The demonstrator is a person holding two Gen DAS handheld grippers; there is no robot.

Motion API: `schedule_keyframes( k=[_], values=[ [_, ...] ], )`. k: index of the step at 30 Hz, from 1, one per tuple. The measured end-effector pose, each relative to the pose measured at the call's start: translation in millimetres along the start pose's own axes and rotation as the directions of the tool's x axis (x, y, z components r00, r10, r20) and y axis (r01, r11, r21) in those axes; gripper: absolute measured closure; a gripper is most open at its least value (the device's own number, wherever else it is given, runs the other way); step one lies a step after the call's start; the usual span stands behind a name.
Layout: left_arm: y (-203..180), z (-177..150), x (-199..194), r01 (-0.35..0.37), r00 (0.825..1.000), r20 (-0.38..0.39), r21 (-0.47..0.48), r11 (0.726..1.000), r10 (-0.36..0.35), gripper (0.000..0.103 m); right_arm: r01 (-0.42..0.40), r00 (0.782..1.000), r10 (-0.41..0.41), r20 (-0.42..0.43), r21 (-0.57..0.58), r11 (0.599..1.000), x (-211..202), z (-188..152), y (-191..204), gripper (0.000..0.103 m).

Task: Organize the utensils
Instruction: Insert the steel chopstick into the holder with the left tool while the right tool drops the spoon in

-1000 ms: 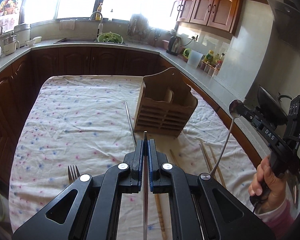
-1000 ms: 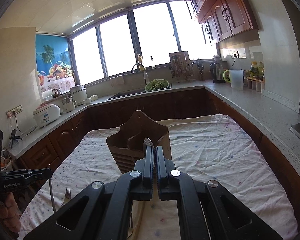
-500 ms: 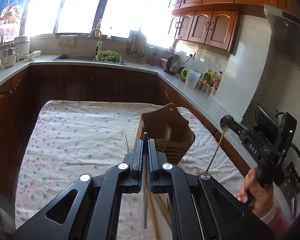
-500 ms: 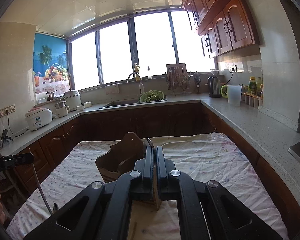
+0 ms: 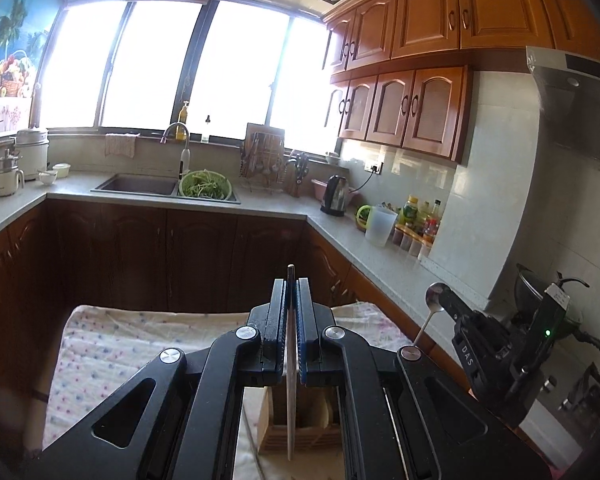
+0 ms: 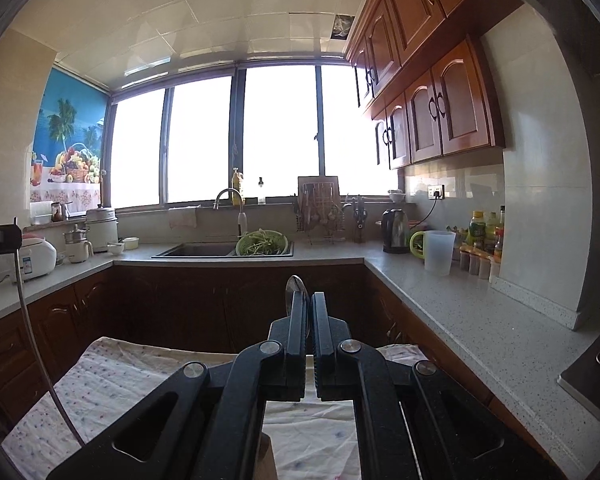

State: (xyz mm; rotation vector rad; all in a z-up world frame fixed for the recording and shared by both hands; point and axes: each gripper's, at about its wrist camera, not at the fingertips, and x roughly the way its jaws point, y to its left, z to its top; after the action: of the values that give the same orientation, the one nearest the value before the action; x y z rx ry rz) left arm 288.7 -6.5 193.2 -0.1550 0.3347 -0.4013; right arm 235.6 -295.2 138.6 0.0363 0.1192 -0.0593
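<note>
1. Left wrist view: left tongs (image 5: 291,292) pinch a thin metal utensil (image 5: 290,380) hanging above the wooden holder (image 5: 300,432) on the desk (image 5: 112,356).
2. Right tongs (image 6: 308,304) clamp a spoon (image 6: 294,286), bowl upward.

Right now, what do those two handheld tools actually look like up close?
Both are glossy black plastic, with angled link arms, silver round pivot bolts and triangular cut-outs. The left tool has blue pads on its fingers. The right tool shows white "DAS" lettering, a small green light and a paper tag.
</note>
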Motion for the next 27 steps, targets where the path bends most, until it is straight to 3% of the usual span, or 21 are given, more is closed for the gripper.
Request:
schedule_keyframes(
  k=[4, 11, 18, 27],
  values=[
    [3, -2, 34, -0.015, 1.0, 0.013, -0.017, 1.0, 0.015, 0.1, 0.014, 1.0, -0.014, 0.013, -0.033, 0.999, 15, -5, 7, 0.101],
    [10, -46, 80, -0.057, 0.998, -0.013, -0.044, 0.997, 0.057, 0.1, 0.001, 1.0, -0.003, -0.015, -0.113, 0.994, 28, -44, 32, 0.101],
    [18, -85, 92, -0.063, 0.995, -0.077, -0.051, 0.997, 0.059, 0.099, -0.049, 0.995, 0.036, -0.089, -0.142, 0.989, 30, -76, 41, 0.101],
    [25, -89, 89, -0.044, 0.996, -0.078, -0.049, 0.998, 0.04, 0.098, -0.101, 0.986, 0.084, -0.142, -0.117, 0.988, 30, -82, 33, 0.101]
  ],
)
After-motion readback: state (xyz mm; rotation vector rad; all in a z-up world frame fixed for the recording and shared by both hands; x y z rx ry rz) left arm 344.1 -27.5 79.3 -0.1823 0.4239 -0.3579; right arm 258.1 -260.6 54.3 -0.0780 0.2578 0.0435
